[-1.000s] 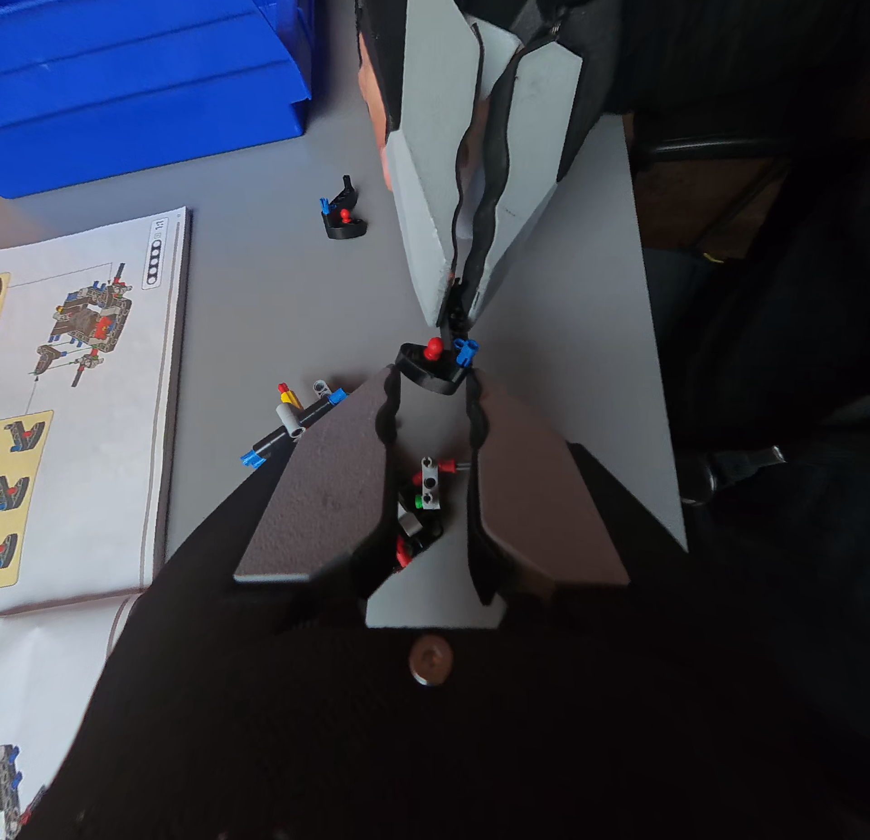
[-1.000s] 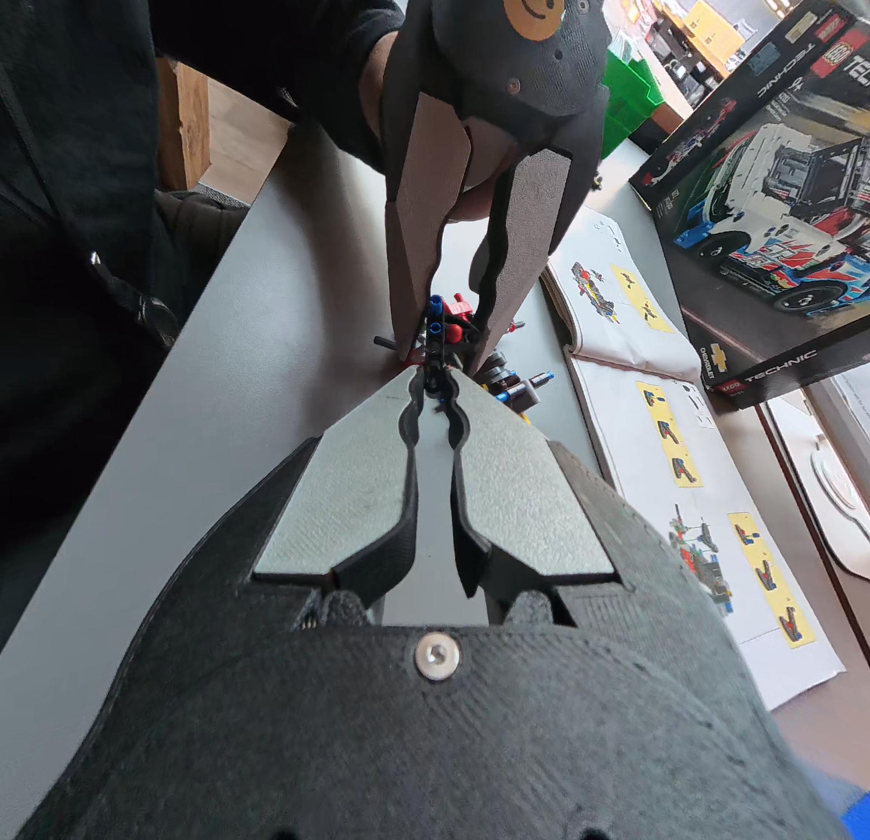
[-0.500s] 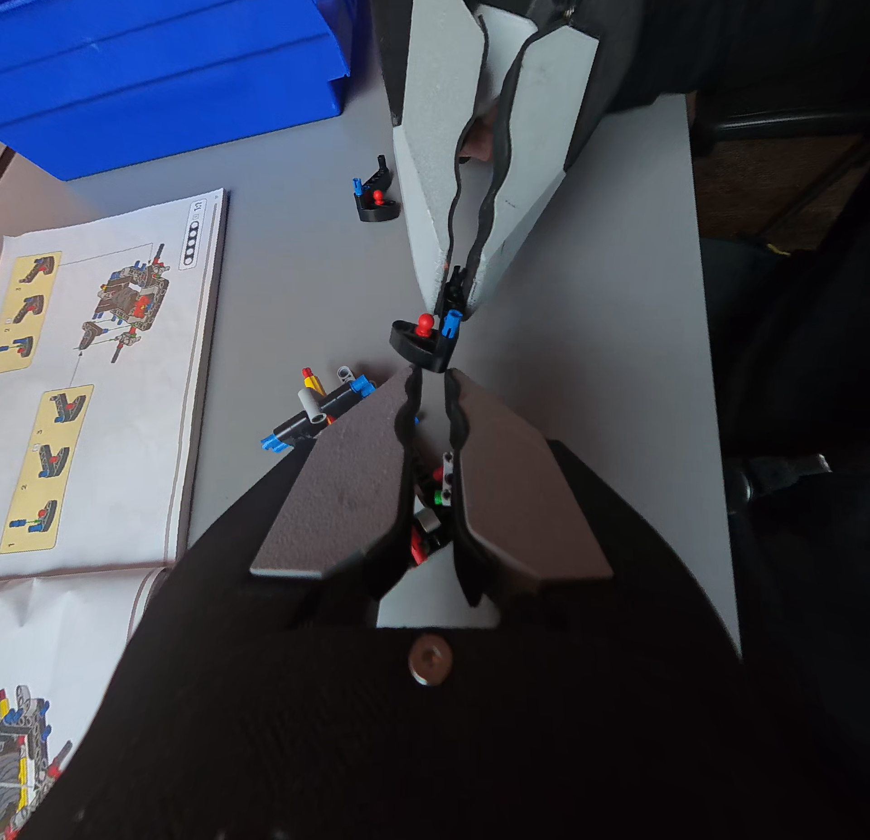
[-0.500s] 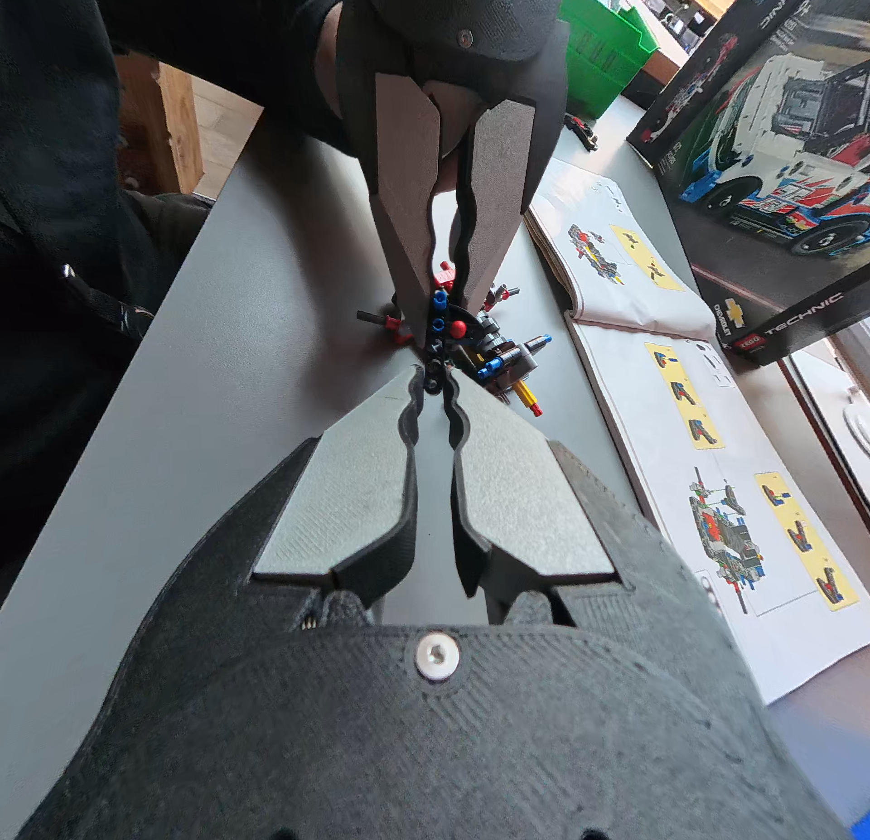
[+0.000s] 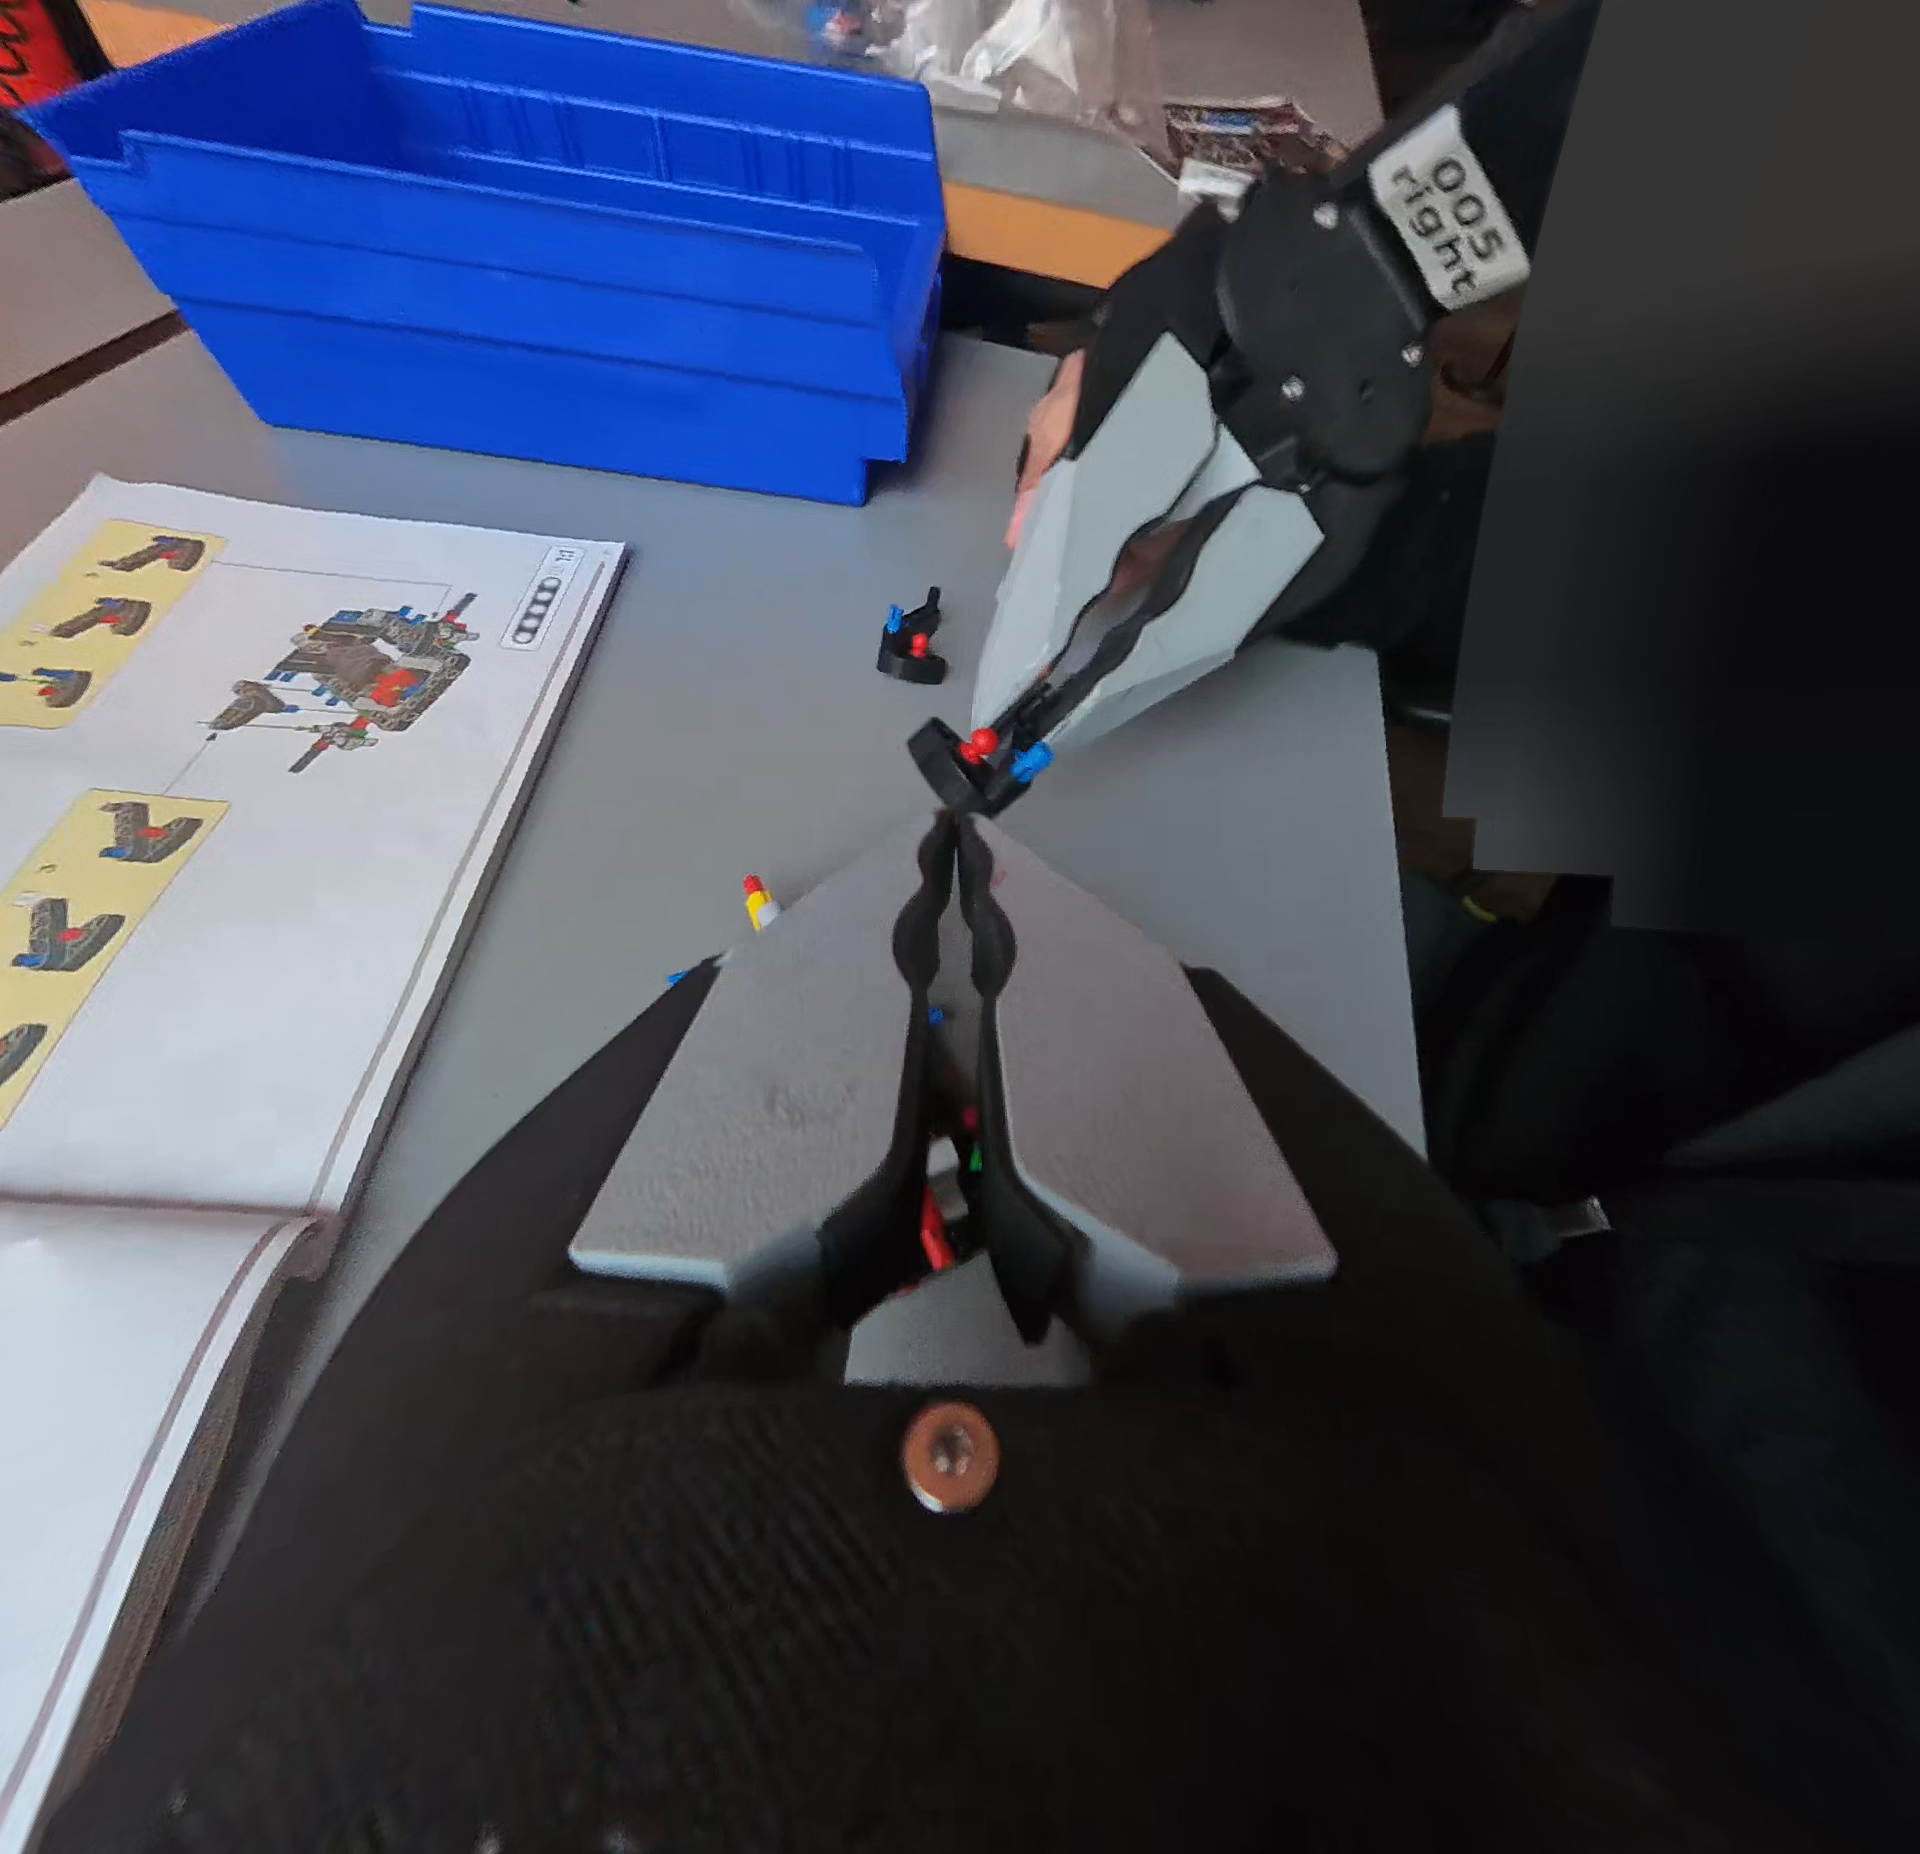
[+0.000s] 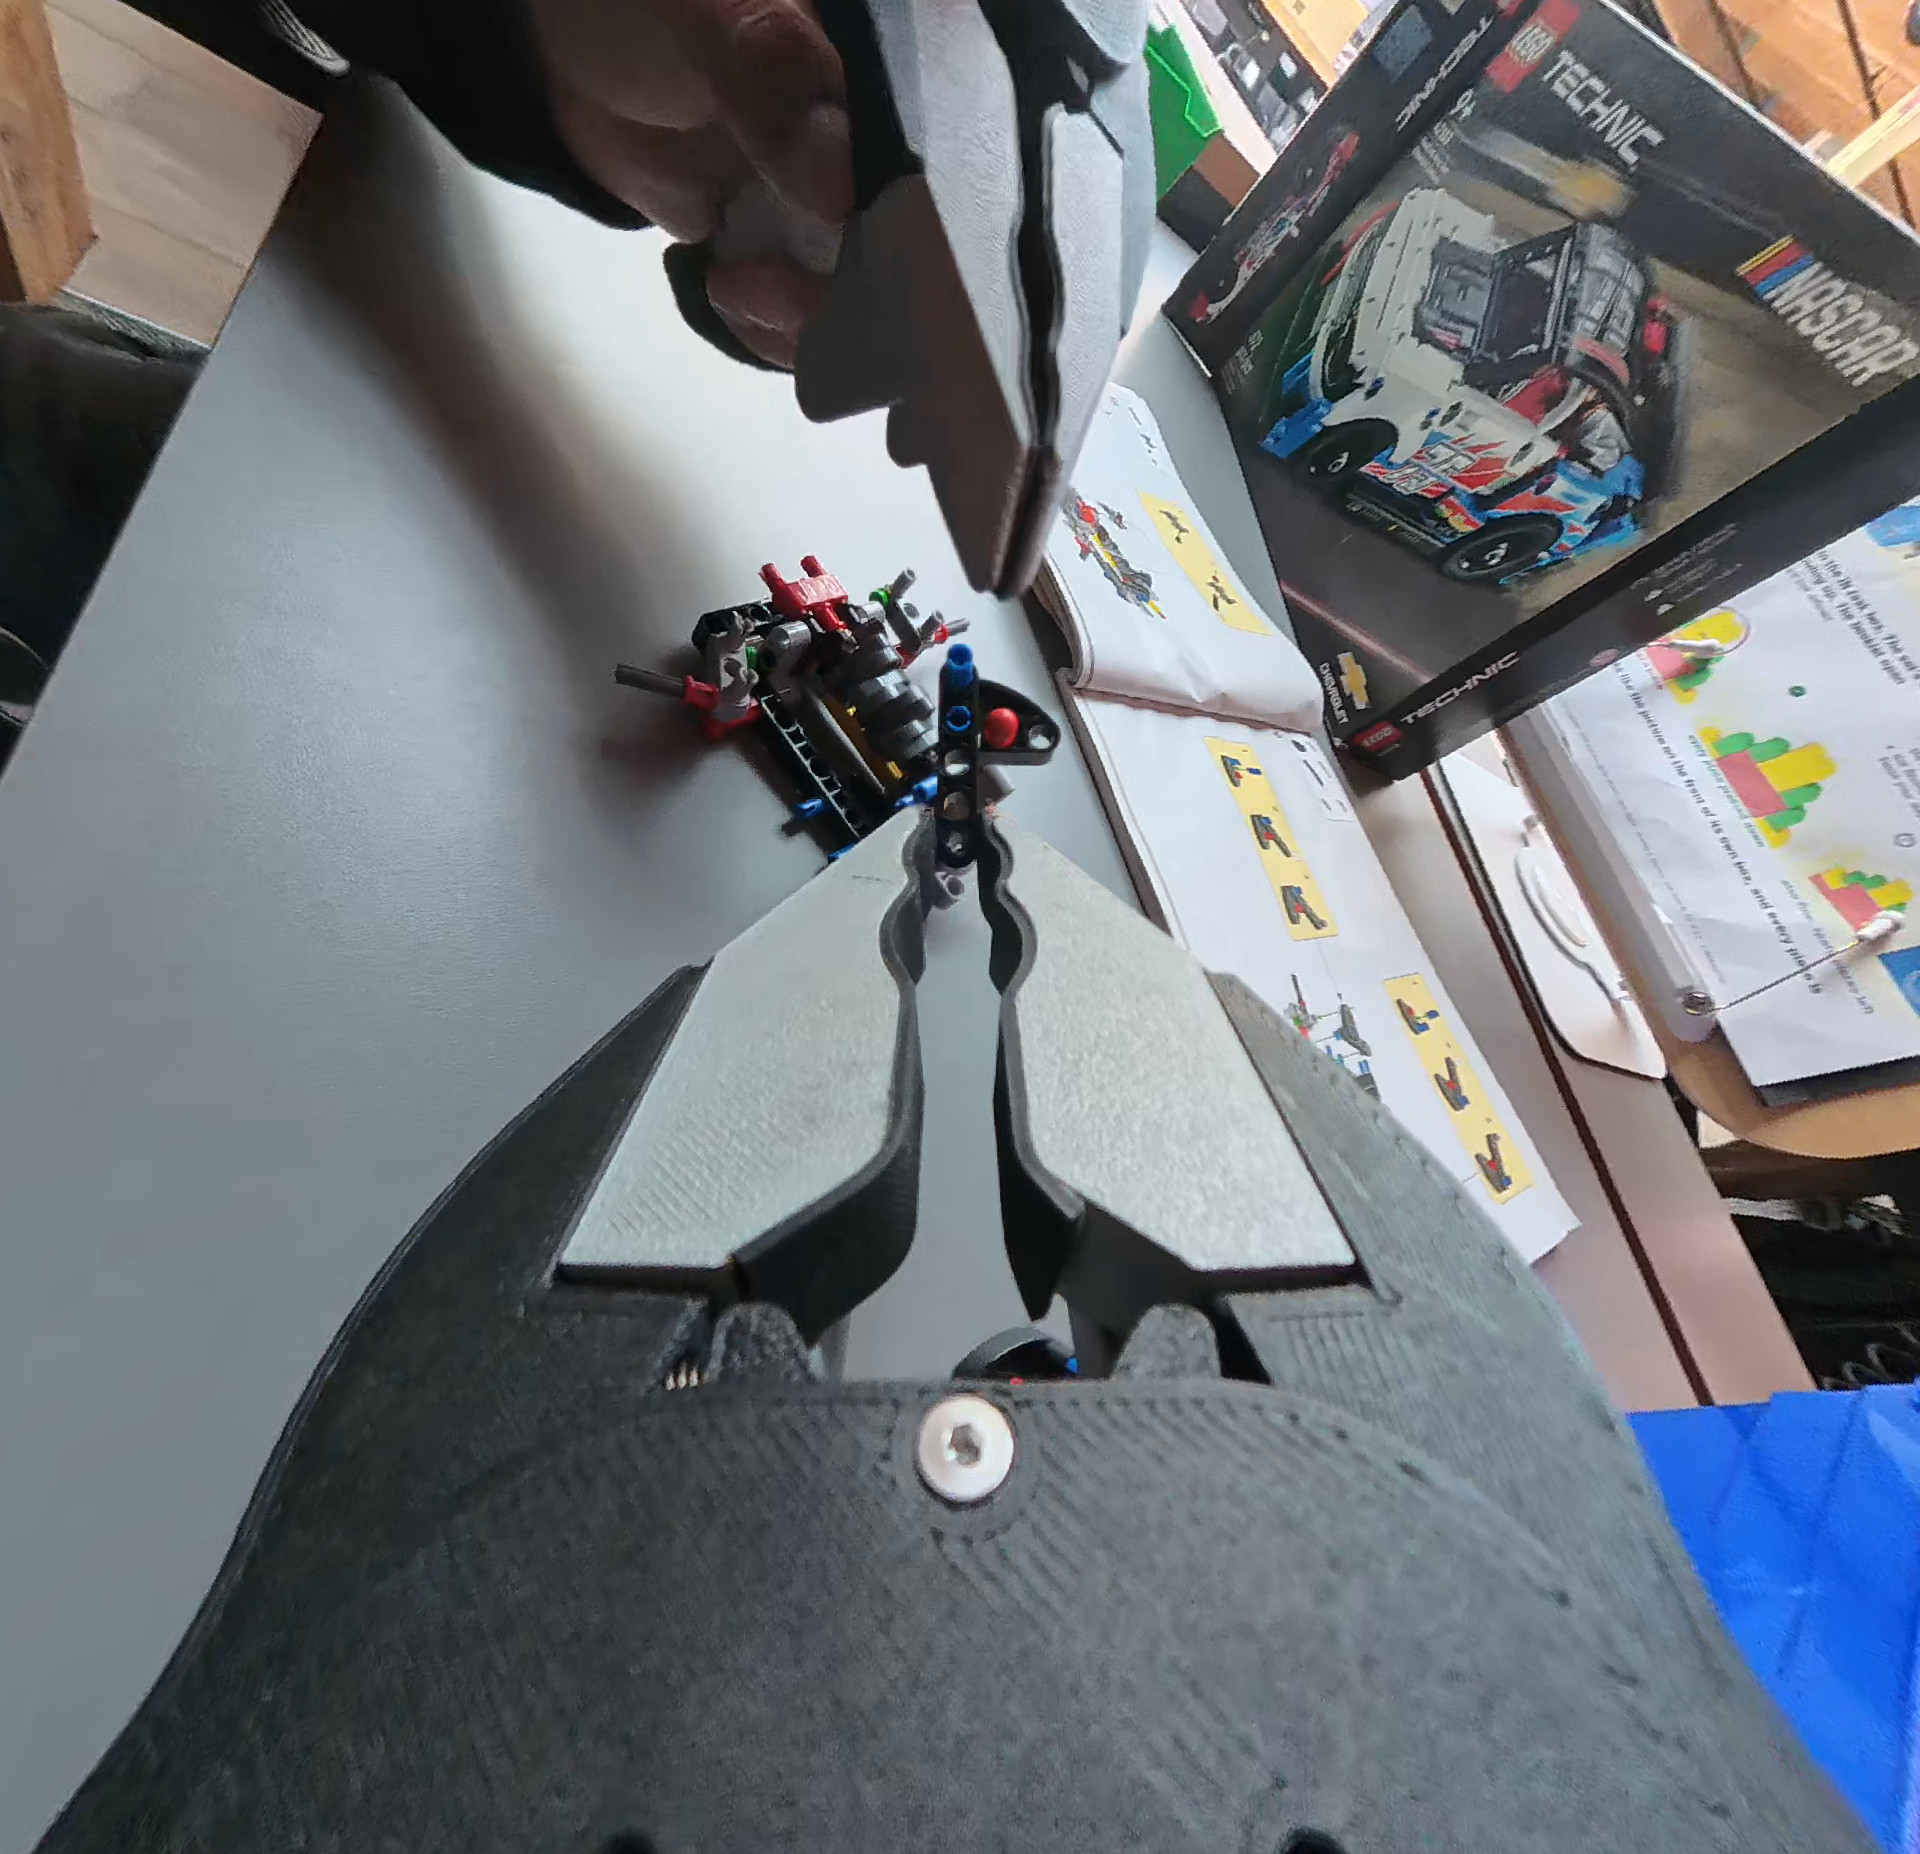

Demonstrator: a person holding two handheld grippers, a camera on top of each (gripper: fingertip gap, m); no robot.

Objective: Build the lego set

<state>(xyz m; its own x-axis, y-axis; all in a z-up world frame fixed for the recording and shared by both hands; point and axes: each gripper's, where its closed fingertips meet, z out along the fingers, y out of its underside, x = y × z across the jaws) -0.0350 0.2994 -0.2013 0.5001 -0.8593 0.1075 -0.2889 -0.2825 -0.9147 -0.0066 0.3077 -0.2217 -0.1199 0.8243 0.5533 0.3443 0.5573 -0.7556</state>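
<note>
A: On the grey table (image 5: 727,599), left wrist view: open instruction booklet (image 5: 260,817); blue bin (image 5: 540,287) behind it; one small black sub-part with red and blue pins (image 5: 912,646) lying loose. Left gripper (image 5: 951,828): jaws pressed together, nothing seen between the tips. Right gripper (image 5: 1023,729): clamped narrow on a black piece with red ball and blue pin (image 5: 971,760), held just ahead of the left tips.

B: Right wrist view?

A: Same black piece at the right gripper's tips, carried above the table. Partly built chassis (image 6: 821,692) lies beyond it, apart. Left gripper hangs above, closed, empty. Set box (image 6: 1558,370) stands at the right.

B: Progress?

A: Early, I judge. A small core is assembled; the held piece and the loose sub-part are not yet attached.
</note>
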